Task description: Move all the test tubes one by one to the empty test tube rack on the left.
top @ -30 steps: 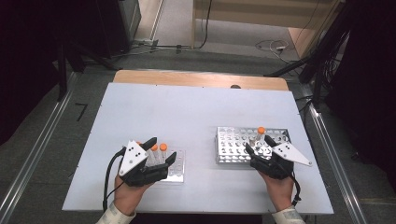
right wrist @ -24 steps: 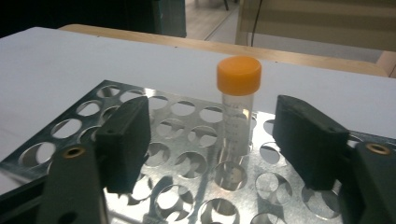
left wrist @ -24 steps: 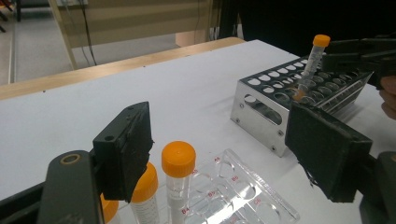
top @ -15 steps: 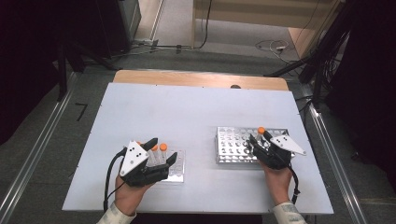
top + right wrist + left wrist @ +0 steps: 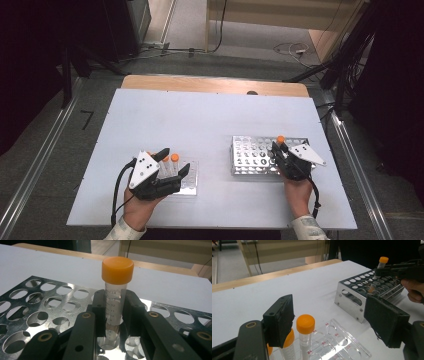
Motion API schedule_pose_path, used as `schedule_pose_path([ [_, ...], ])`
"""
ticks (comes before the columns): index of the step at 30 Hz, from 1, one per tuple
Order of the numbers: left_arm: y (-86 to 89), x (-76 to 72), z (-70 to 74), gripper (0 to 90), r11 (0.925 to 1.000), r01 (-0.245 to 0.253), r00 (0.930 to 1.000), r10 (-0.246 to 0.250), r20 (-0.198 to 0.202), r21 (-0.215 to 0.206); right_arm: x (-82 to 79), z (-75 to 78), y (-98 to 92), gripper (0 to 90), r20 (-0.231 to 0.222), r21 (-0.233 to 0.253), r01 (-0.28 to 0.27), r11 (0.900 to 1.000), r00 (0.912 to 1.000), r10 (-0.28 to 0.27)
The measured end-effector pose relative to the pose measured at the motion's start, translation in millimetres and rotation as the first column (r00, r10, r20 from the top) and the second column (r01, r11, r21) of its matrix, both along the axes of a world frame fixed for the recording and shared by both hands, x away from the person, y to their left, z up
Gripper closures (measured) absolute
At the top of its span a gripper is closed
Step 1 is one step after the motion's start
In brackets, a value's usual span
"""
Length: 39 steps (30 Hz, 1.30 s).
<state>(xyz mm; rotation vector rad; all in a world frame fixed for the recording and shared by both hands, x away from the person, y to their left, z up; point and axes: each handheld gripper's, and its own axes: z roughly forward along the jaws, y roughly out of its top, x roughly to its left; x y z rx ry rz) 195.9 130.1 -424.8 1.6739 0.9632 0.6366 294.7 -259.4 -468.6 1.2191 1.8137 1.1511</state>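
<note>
My right gripper (image 5: 113, 307) is shut on a clear graduated tube (image 5: 115, 302) with an orange cap. The tube stands upright with its lower end in a hole of the metal rack (image 5: 37, 305). In the high view this gripper (image 5: 280, 151) is at the right end of that rack (image 5: 250, 156). My left gripper (image 5: 332, 322) is open over a clear plastic rack (image 5: 342, 342). An orange-capped tube (image 5: 305, 325) stands between its jaws, close to the left one, and another tube (image 5: 289, 341) is partly hidden behind that jaw. In the high view the left gripper (image 5: 173, 163) is at the table's front left.
The white table (image 5: 200, 120) has free room in the middle and at the back, with a wooden strip (image 5: 215, 85) along its far edge. The metal rack has several empty holes. Metal rails and cables run along the floor on both sides.
The right gripper has shifted slightly over the metal rack with the tube still in it. The left gripper has barely moved.
</note>
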Motion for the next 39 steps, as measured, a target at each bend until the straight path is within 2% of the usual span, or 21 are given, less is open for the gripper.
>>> schedule_pose_path([
  [5,0.1,-0.2,0.2,24.3,1.0000,-0.001,1.0000,0.001,0.002,-0.001,-1.7,2.6,-1.1,71.2,0.015,0.004,0.006,1.000,0.9999,-0.006],
  [14,-0.3,0.2,-0.1,23.8,1.0000,0.002,1.0000,-0.002,0.000,0.006,-8.5,20.0,-3.5,71.2,0.067,0.041,0.004,0.999,0.9977,-0.007],
  [19,0.4,0.1,0.2,23.8,1.0000,0.001,1.0000,-0.001,0.003,0.001,-12.7,28.8,-5.3,71.2,0.098,0.053,0.003,0.999,0.9952,-0.009],
  [27,0.0,0.3,0.0,23.7,1.0000,0.003,1.0000,-0.003,0.001,0.002,-24.0,47.1,-11.8,71.3,0.152,0.099,-0.009,0.995,0.9884,-0.006],
  [31,-0.9,0.1,-0.2,23.8,1.0000,0.008,1.0000,-0.008,-0.002,0.003,-33.3,53.2,-3.4,71.3,0.156,0.106,-0.065,0.992,0.9867,0.048],
  [33,-1.0,-0.2,0.0,23.9,1.0000,0.008,1.0000,-0.008,-0.001,0.002,-38.6,54.3,4.7,71.3,0.154,0.112,-0.110,0.988,0.9837,0.092],
  [37,-0.7,-0.4,0.3,23.9,1.0000,0.009,1.0000,-0.009,0.003,-0.003,-48.2,52.3,26.4,71.3,0.139,0.111,-0.203,0.973,0.9725,0.186],
  [39,-0.7,-0.8,0.4,24.0,0.9999,0.011,0.9999,-0.011,0.005,-0.002,-53.3,51.8,37.9,71.3,0.139,0.100,-0.250,0.963,0.9620,0.235],
])
